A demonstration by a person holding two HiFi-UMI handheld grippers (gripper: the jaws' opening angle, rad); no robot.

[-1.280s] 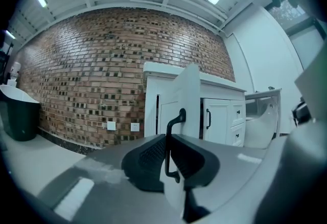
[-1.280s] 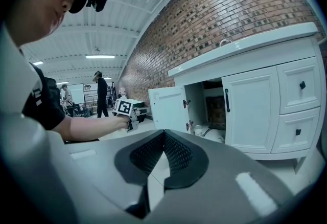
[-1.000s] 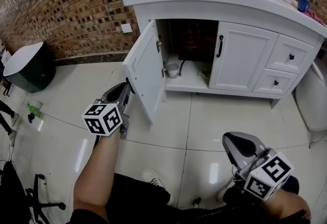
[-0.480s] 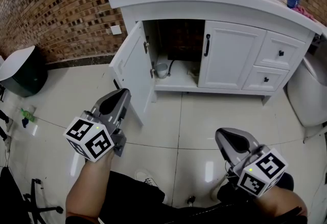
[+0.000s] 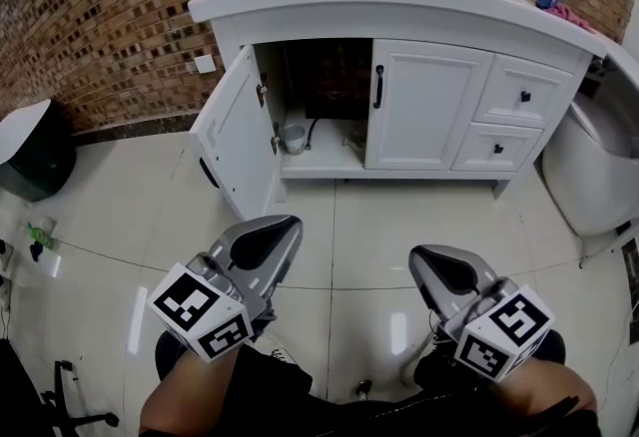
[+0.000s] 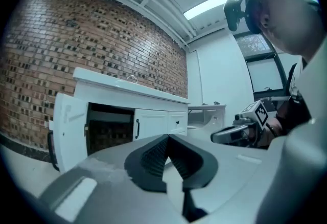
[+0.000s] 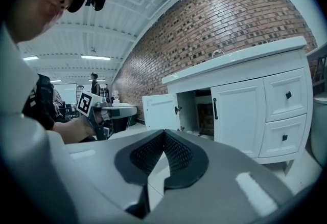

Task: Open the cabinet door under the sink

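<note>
We see an evenly bright room in the head view, with no hard shadows. The glossy floor (image 5: 349, 225) throws back two white streaks of glare, at 8 and at 5 o'clock of that view. The open cabinet (image 5: 334, 76) is the one dark pocket, its inside in deep shadow. In the left gripper view a ceiling light (image 6: 212, 5) burns white at 1 o'clock. In the right gripper view dimmer ceiling strips (image 7: 94, 57) glow at 10 o'clock. Both gripper views bend the brick wall (image 6: 76, 49) into a curve and fall to black at the corners. Close to the lens, the left tongs (image 6: 167, 138) and the right tongs (image 7: 164, 133) look soft and out of focus.
</note>
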